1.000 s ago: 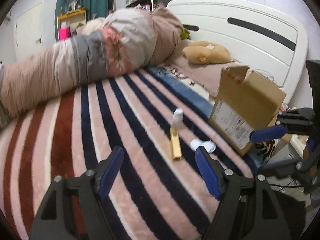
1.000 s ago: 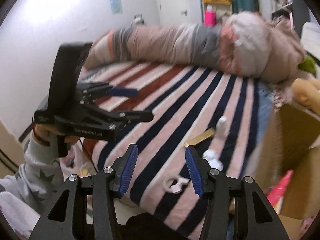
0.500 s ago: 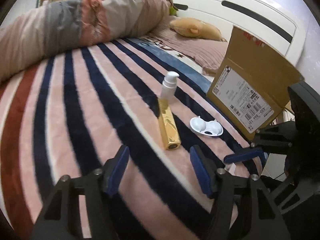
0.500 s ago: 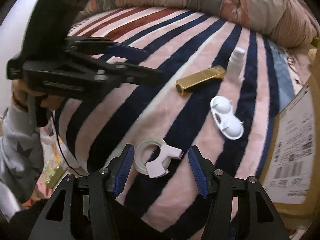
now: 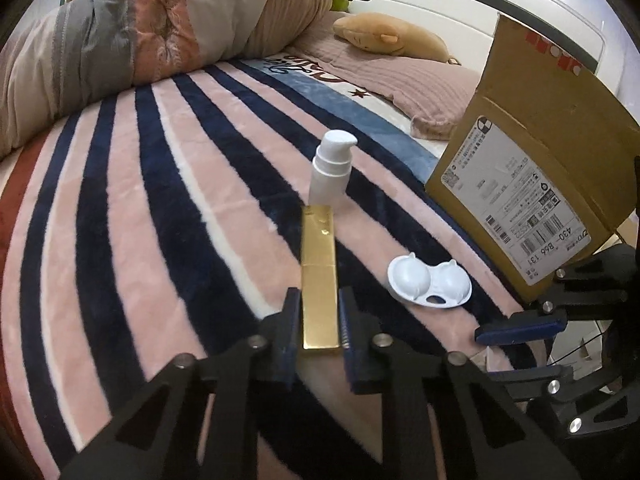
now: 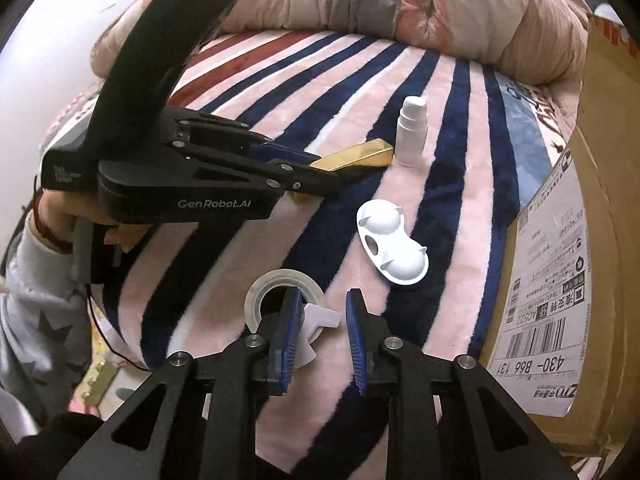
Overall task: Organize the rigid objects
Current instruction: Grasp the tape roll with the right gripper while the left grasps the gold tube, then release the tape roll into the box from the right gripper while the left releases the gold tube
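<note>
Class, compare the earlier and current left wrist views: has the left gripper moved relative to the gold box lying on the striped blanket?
Yes. The left gripper has advanced toward the gold box; its fingers now flank the box's near end, close to the white pump bottle.

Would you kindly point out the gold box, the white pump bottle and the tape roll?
gold box [image 5: 319, 276]: left wrist view, top face.
white pump bottle [image 5: 330, 174]: left wrist view, body.
tape roll [image 6: 256, 292]: right wrist view, upper-left rim.
</note>
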### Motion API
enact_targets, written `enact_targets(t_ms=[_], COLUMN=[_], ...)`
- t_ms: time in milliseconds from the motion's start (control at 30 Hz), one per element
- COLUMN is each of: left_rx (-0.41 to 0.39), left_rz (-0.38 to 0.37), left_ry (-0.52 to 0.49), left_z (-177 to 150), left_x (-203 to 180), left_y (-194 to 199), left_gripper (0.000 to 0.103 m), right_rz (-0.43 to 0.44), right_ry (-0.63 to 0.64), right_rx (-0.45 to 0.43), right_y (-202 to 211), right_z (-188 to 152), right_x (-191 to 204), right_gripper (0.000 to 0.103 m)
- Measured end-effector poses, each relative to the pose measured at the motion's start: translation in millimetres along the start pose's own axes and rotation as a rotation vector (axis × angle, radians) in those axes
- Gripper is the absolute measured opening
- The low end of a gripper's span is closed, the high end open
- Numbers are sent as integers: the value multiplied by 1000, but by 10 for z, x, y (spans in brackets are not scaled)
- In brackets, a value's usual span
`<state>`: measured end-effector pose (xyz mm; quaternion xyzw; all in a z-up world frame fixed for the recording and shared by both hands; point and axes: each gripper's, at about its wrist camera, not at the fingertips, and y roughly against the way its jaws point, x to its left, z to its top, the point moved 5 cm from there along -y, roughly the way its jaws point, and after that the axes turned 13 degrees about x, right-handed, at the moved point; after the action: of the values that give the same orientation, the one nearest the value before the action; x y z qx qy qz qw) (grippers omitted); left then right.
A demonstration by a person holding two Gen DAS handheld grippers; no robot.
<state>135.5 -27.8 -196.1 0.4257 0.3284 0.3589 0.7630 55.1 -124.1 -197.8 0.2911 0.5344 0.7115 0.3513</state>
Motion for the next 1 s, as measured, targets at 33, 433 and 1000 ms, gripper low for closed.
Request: enact_targets(t_ms=[33,433,1000], left_rx=[3,32,-51], left_rz=[-3,36,88], left_ry=[0,0,27], left_z=[-24,-451,-414], left_x=[-1,29,-54], left_y=[16,275,746], left_gripper=[15,15,15], right_rz=[5,84,33], right_ry=[-2,58,142], right_rx=[0,-1,-103], right_y=[-1,-43,286], right_z=[-3,75,19], right_x=[7,157,374], right_gripper=[22,57,44])
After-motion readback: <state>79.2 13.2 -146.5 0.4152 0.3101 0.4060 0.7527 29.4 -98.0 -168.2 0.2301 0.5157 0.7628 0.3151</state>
